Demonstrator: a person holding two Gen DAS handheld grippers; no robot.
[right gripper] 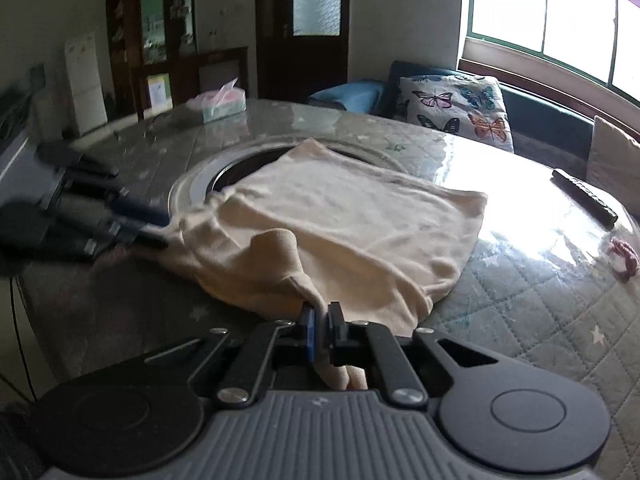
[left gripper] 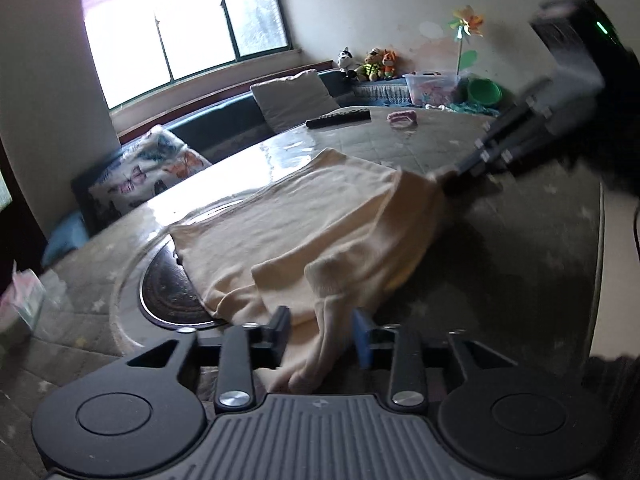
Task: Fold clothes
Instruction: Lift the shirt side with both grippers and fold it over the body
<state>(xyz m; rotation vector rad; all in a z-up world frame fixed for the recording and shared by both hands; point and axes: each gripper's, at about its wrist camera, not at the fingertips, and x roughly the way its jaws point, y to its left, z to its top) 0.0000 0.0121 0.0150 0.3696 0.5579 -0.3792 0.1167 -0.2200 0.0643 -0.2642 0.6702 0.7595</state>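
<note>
A cream garment [left gripper: 304, 216] lies on the round table, partly over the dark centre disc [left gripper: 168, 292]. My left gripper [left gripper: 322, 320] has its fingers apart with a fold of the garment's near edge hanging between them. It also shows at the left of the right wrist view [right gripper: 160, 226], at the garment's corner. My right gripper [right gripper: 320, 320] is shut on a pinched fold of the garment [right gripper: 340, 216] at its near edge. It shows in the left wrist view [left gripper: 448, 174] at the garment's far right corner, lifting it slightly.
A black remote [left gripper: 338, 118] and a small pink item [left gripper: 402, 119] lie at the table's far side. A tissue box [right gripper: 223, 104] stands on the table. A sofa with a butterfly cushion [right gripper: 456, 106] lies beyond the table [right gripper: 540, 312].
</note>
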